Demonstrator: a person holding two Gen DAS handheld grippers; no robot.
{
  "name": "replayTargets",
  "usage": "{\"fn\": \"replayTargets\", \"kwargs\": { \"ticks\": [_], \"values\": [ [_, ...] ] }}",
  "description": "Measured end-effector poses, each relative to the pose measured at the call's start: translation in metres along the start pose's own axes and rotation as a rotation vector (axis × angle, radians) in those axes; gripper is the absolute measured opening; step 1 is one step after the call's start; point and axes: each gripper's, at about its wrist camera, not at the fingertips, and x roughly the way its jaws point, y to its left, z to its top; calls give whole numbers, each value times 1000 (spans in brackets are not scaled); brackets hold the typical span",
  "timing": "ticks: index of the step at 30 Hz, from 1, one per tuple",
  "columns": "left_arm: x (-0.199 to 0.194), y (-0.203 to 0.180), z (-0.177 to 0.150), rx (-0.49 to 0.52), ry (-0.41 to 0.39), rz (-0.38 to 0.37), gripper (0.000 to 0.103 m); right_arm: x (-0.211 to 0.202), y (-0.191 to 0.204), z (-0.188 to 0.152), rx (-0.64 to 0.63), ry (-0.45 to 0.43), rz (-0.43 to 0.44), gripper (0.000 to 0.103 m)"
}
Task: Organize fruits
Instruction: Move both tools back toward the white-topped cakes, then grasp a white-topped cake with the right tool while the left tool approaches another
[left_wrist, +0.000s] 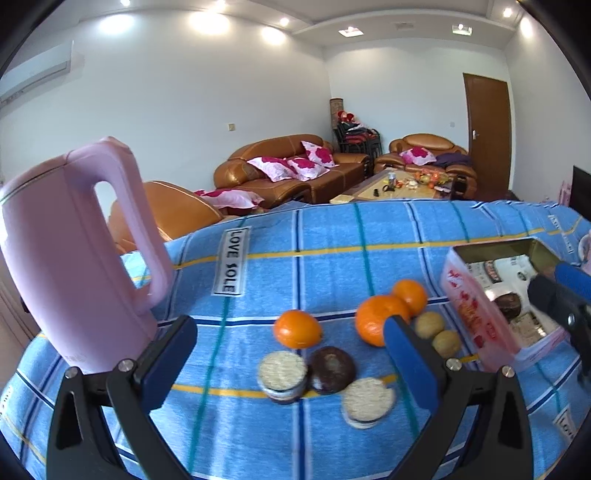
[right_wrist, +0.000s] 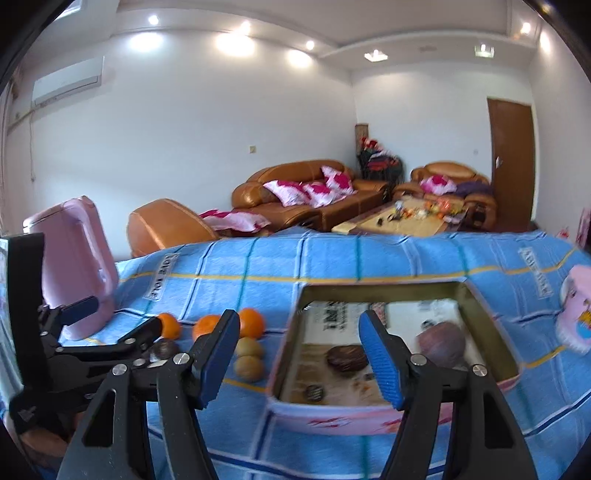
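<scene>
Three oranges lie on the blue checked cloth: one (left_wrist: 297, 328) on the left, a larger one (left_wrist: 376, 320) and a third (left_wrist: 410, 295) behind it. Two walnuts (left_wrist: 429, 324) lie beside them. My left gripper (left_wrist: 290, 343) is open and empty, low over the cloth, with the snacks between its fingers. My right gripper (right_wrist: 299, 354) is open and empty at the near left corner of the pink tin box (right_wrist: 332, 419). The oranges (right_wrist: 251, 323) and walnuts (right_wrist: 249, 367) lie left of the box in the right wrist view. My left gripper (right_wrist: 122, 321) also shows there.
A pink kettle (left_wrist: 70, 258) stands at the left. Two sandwich biscuits (left_wrist: 282, 374) and a chocolate pie (left_wrist: 331, 367) lie in front of the oranges. The box holds chocolate snacks (right_wrist: 347, 356) on printed paper. A pink object (right_wrist: 576, 314) lies at the far right.
</scene>
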Motion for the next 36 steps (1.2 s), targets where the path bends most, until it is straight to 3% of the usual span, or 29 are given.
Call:
{"fn": "replayTargets", "kwargs": {
  "ticks": [7,14,20,27,36],
  "values": [
    [11,31,3,-49,15,100,103,13,24,-16,-4,109,142,69],
    [19,48,3,-88,33,140,103,33,44,-25,0,211,280,69],
    [20,44,2,-67,37,146,103,56,39,-28,84,291,286,69],
    [21,44,2,-60,38,145,103,58,31,-30,128,313,274,69],
    [23,52,2,-82,51,151,103,60,24,-28,121,322,164,68]
  ]
}}
